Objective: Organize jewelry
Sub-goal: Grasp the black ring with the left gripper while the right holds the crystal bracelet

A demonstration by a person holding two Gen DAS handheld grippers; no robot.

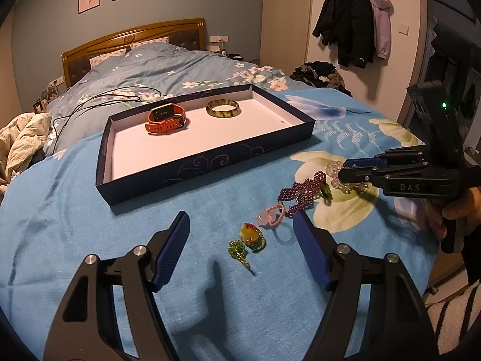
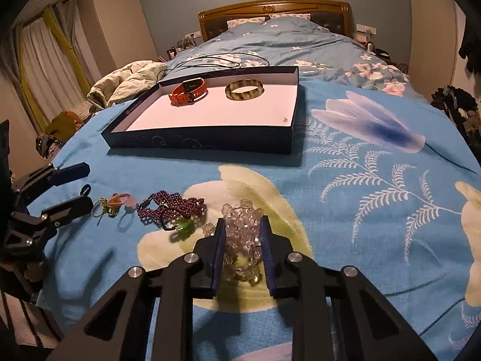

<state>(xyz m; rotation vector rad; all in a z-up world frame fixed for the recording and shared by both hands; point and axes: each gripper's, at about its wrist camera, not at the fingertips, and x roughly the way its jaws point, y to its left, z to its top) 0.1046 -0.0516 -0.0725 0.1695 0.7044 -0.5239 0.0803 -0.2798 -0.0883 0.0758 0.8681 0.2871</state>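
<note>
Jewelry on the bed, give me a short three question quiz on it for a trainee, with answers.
1. True or false: the tray already holds a watch and a bangle.
2. Which gripper has the clear beads between its pads? A left, B right, C neither.
3. Fill in: the purple beads lie on the ____.

Key: 1 true. 2 B, the right gripper is closed on them, while the left gripper is open over the small pendants. 3 bedspread.
</note>
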